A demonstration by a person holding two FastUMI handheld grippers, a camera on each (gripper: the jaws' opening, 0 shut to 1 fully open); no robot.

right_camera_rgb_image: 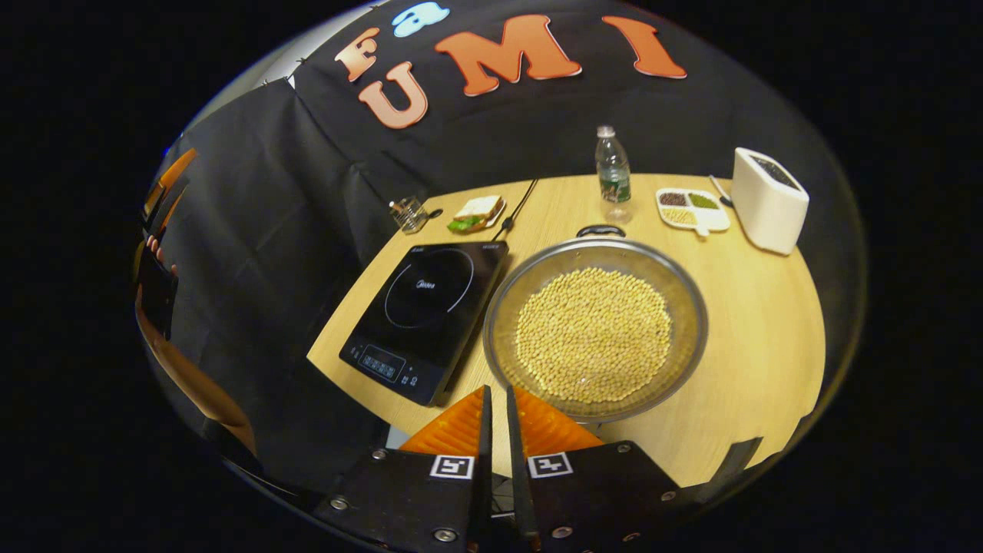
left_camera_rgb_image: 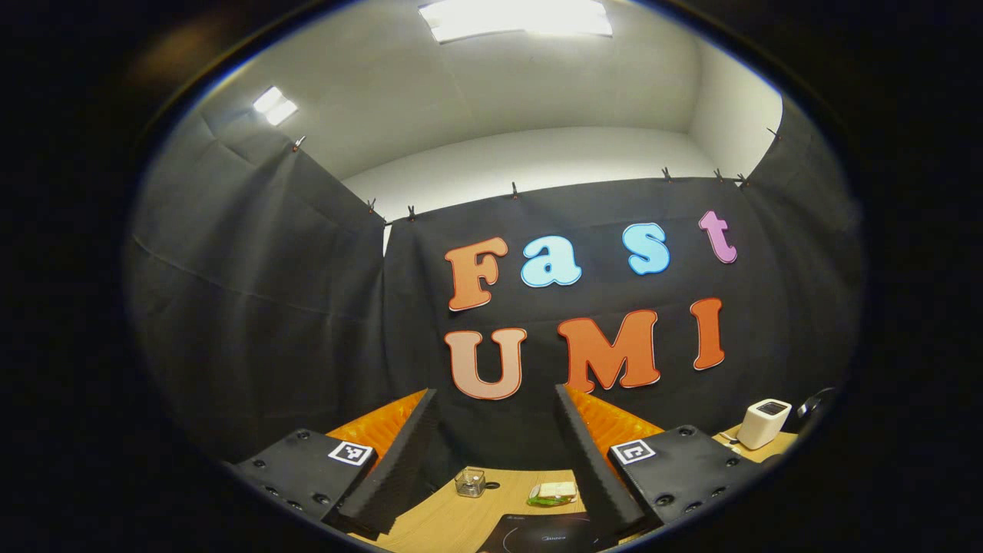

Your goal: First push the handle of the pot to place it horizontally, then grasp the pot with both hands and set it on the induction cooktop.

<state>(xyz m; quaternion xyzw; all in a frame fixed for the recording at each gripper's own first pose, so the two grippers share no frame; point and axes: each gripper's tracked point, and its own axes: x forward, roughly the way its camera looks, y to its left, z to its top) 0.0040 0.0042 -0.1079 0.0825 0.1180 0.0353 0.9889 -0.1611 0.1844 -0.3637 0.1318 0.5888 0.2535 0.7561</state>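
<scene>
A wide metal pot full of pale beans rests on the wooden table, with a dark loop handle on its far rim. The black induction cooktop lies just to its left, touching or nearly touching the pot. My right gripper is shut with nothing between its fingers, tips at the pot's near-left rim. My left gripper is open and aimed at the booth wall, above the cooktop's far edge. The left gripper and the hand holding it also appear far left in the right gripper view.
Behind the pot stand a water bottle, a divided dish of grains and a white box. A small glass holder, a sandwich and a black cable lie behind the cooktop. Bare table spreads right of the pot.
</scene>
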